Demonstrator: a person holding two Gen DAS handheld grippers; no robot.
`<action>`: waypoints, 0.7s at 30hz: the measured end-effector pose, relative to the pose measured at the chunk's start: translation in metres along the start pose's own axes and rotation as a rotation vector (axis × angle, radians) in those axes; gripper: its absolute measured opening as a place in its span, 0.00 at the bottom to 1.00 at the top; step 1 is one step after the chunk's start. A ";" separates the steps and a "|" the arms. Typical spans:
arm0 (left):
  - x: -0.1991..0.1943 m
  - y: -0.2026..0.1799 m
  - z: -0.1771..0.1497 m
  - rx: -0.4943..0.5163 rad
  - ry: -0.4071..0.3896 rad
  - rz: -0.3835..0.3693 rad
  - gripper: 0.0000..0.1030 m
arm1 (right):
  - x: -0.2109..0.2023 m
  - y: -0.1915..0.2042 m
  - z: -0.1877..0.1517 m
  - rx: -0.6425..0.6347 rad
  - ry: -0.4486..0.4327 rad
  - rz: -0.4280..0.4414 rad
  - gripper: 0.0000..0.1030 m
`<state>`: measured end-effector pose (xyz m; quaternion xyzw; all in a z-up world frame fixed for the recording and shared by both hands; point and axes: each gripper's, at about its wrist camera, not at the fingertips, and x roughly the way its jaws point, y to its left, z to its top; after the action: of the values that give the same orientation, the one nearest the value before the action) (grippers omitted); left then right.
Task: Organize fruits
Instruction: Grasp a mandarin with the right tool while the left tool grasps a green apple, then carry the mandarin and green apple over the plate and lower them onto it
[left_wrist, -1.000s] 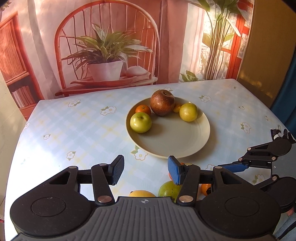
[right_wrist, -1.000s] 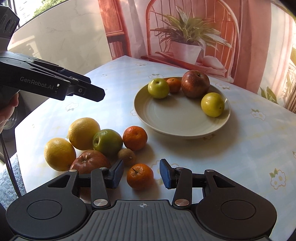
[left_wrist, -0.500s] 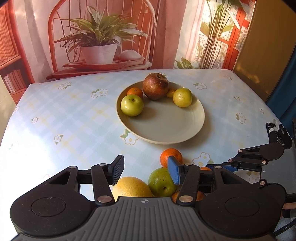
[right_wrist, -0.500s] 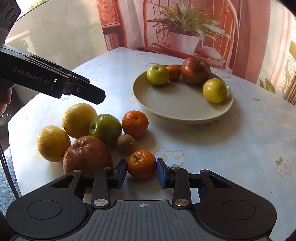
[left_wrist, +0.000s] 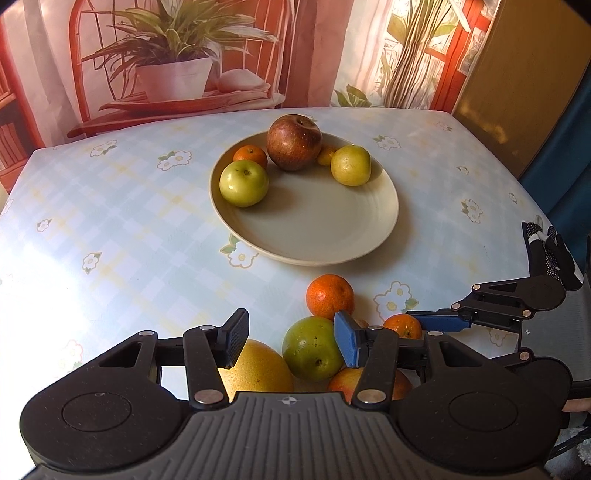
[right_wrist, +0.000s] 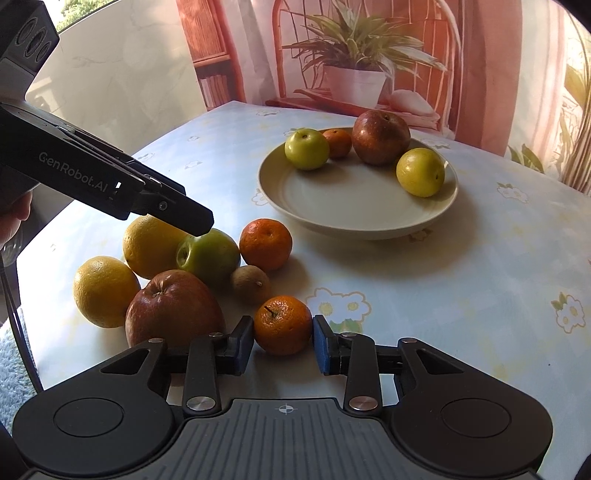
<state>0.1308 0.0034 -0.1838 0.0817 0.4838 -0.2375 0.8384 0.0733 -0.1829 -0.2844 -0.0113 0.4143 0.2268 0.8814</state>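
Right tongs (right_wrist: 283, 338) have just been closing and now pinch a small mandarin (right_wrist: 283, 325) between both pads, the fruit resting on the tabletop (right_wrist: 461, 295) near its front edge. Left tongs (left_wrist: 291, 341) hang partly open over the green apple (left_wrist: 312, 349) and big yellow citrus (left_wrist: 258, 369), gripping nothing. The cream plate (left_wrist: 314, 236) at mid-tabletop holds five fruits along its far rim.

A small yellow fruit (left_wrist: 326, 155) hides mostly behind the red apple (left_wrist: 294, 142); the left gripper (left_wrist: 291, 341) covers table fruit.
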 end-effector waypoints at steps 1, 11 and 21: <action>0.001 -0.001 0.001 0.005 0.006 -0.002 0.52 | 0.000 0.000 0.000 0.003 -0.001 0.000 0.30; 0.018 -0.001 0.016 -0.001 0.138 -0.087 0.42 | -0.003 -0.003 -0.003 0.021 -0.014 -0.004 0.30; 0.031 -0.010 0.023 0.073 0.222 -0.062 0.42 | -0.004 -0.006 -0.004 0.041 -0.022 -0.008 0.30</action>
<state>0.1567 -0.0235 -0.1979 0.1233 0.5671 -0.2701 0.7683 0.0702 -0.1903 -0.2852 0.0076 0.4091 0.2149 0.8868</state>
